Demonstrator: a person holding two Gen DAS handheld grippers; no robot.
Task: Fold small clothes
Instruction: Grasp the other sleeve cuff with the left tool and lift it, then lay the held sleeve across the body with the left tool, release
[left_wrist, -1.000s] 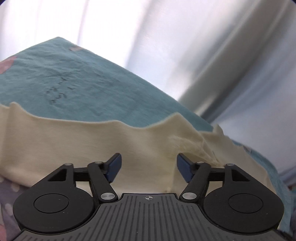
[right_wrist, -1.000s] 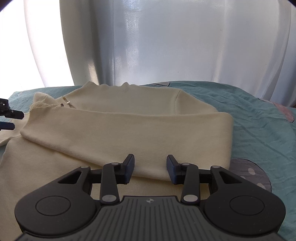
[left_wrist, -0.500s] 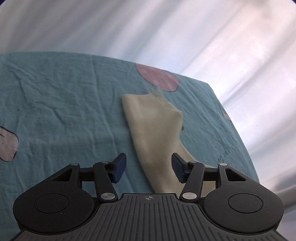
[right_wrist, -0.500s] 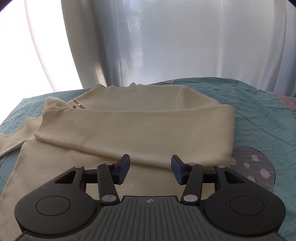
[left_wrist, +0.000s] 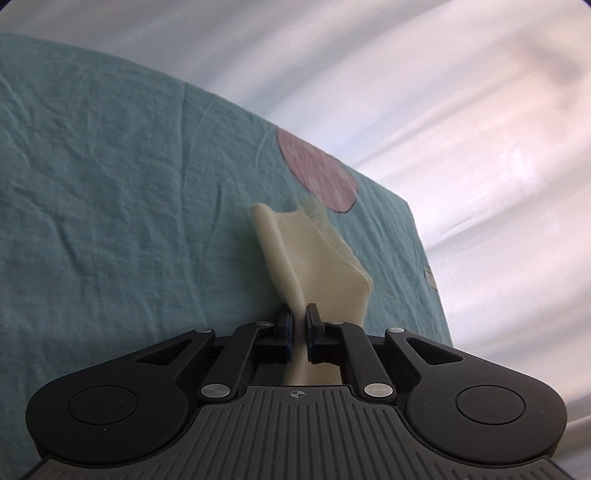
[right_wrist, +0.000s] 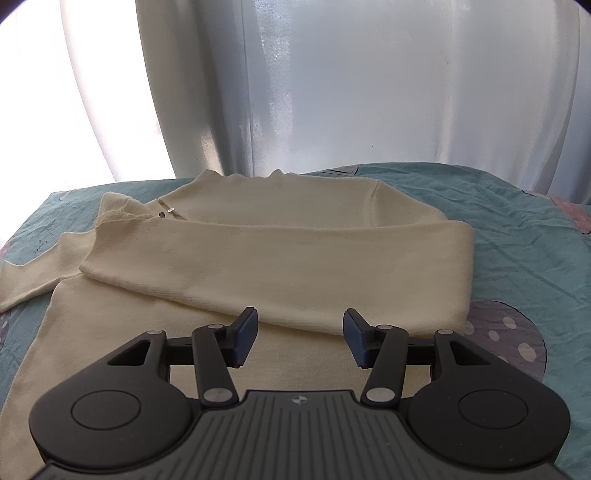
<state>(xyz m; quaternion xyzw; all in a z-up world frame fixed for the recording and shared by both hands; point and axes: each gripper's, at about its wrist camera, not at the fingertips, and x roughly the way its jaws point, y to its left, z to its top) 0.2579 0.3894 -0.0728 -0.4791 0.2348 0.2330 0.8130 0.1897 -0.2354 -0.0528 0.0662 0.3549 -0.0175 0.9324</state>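
A cream sweater (right_wrist: 280, 206) lies flat on the teal bed sheet (right_wrist: 524, 236), with one sleeve (right_wrist: 295, 258) folded across its body. In the left wrist view the other sleeve's cuff end (left_wrist: 314, 254) rises off the sheet, and my left gripper (left_wrist: 299, 314) is shut on it, cloth pinched between the pads. That same sleeve (right_wrist: 33, 273) trails off the left side in the right wrist view. My right gripper (right_wrist: 300, 325) hovers open just above the folded sleeve's near edge, with nothing between its fingers.
White curtains (right_wrist: 369, 92) hang behind the bed. The sheet (left_wrist: 110, 184) carries a pink dotted patch (left_wrist: 317, 173) beyond the cuff and a grey dotted patch (right_wrist: 506, 332) right of the sweater. The bed's edge (left_wrist: 424, 251) drops off to the right of the cuff.
My left gripper swung away from the sweater's body to the loose sleeve on the sheet and closed on its end. My right gripper stayed in place and its jaws widened a little.
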